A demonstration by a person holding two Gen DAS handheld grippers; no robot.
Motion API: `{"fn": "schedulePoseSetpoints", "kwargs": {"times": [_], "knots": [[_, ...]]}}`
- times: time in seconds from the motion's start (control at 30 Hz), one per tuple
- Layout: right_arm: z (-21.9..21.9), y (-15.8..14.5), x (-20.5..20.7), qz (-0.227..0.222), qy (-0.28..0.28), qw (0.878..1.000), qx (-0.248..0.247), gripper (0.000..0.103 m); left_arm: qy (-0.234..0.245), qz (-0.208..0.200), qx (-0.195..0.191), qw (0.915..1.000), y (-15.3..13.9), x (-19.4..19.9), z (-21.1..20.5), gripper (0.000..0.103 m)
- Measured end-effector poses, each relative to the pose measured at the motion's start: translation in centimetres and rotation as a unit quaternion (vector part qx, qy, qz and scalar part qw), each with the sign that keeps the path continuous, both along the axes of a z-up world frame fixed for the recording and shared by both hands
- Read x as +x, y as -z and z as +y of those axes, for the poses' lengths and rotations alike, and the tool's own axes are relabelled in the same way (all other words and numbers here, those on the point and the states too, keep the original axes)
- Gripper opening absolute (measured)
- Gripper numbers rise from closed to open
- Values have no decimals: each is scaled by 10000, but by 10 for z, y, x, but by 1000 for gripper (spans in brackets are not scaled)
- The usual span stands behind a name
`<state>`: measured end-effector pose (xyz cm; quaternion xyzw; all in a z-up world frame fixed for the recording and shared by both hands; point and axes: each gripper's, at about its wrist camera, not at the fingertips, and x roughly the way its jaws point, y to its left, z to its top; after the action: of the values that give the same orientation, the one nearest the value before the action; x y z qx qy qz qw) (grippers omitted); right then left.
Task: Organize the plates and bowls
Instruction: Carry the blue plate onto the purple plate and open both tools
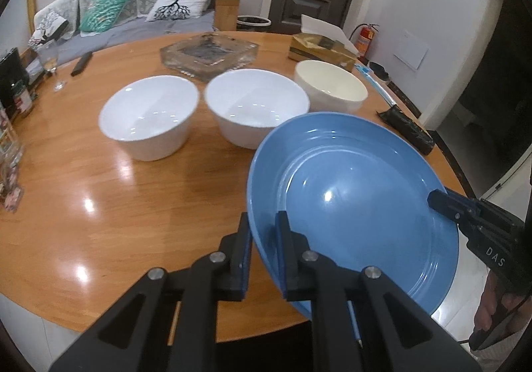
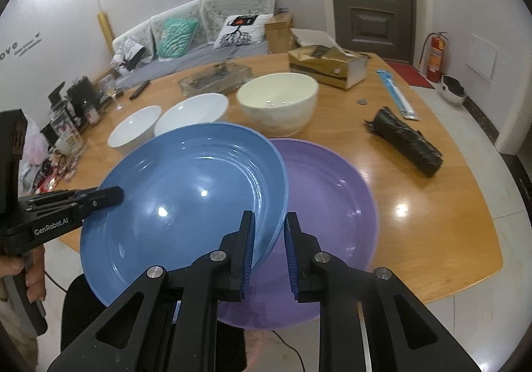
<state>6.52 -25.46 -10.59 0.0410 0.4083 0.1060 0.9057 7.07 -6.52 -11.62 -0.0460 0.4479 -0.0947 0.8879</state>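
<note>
A blue plate (image 1: pixel 349 199) (image 2: pixel 183 192) hangs tilted above the table's near edge, carried by its rim from two sides. My left gripper (image 1: pixel 264 219) is shut on its left rim; it shows again in the right wrist view (image 2: pixel 116 194). My right gripper (image 2: pixel 269 217) is shut on the opposite rim, which also shows in the left wrist view (image 1: pixel 435 200). A purple plate (image 2: pixel 329 199) lies on the table under the blue plate's right side. Behind stand two white bowls (image 1: pixel 149 119) (image 1: pixel 256 105) and a cream bowl (image 1: pixel 332 86) in a row.
Round wooden table (image 1: pixel 99 205). A glass tray (image 1: pixel 209 52) and a tissue box (image 1: pixel 319 46) sit at the back. A black roll (image 2: pixel 405 142) and a blue strip (image 2: pixel 395 92) lie at the right. A wine glass (image 1: pixel 53 62), a remote (image 1: pixel 81 63) and clutter stand at the left.
</note>
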Motion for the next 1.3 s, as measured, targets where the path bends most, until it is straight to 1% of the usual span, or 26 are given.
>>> {"fn": "schedulePoseSetpoints", "kwargs": {"times": [0.27, 0.33, 0.43, 0.57, 0.73, 0.9, 1.13, 1.3], "knots": [[-29, 4, 4, 27, 270, 9996, -23, 14, 314, 58, 133, 9994, 6, 22, -36, 11], [-35, 6, 6, 47, 313, 9994, -106, 14, 389, 70, 181, 9991, 8, 28, -45, 11], [-41, 9, 6, 78, 365, 9991, -188, 14, 504, 78, 324, 9982, 11, 35, -55, 12], [-50, 14, 8, 152, 450, 9987, -171, 14, 630, 148, 463, 9968, 17, 40, -66, 13], [-54, 20, 9, 257, 469, 9985, -138, 13, 705, 177, 624, 9954, 23, 42, -73, 14], [-53, 21, 8, 267, 420, 9985, -210, 13, 708, 209, 694, 9949, 26, 45, -75, 14], [-45, 21, 10, 391, 368, 9972, -516, 14, 749, 229, 788, 9938, 29, 45, -77, 14], [-45, 24, 9, 472, 392, 9963, -603, 14, 780, 195, 847, 9932, 30, 44, -78, 14]]}}
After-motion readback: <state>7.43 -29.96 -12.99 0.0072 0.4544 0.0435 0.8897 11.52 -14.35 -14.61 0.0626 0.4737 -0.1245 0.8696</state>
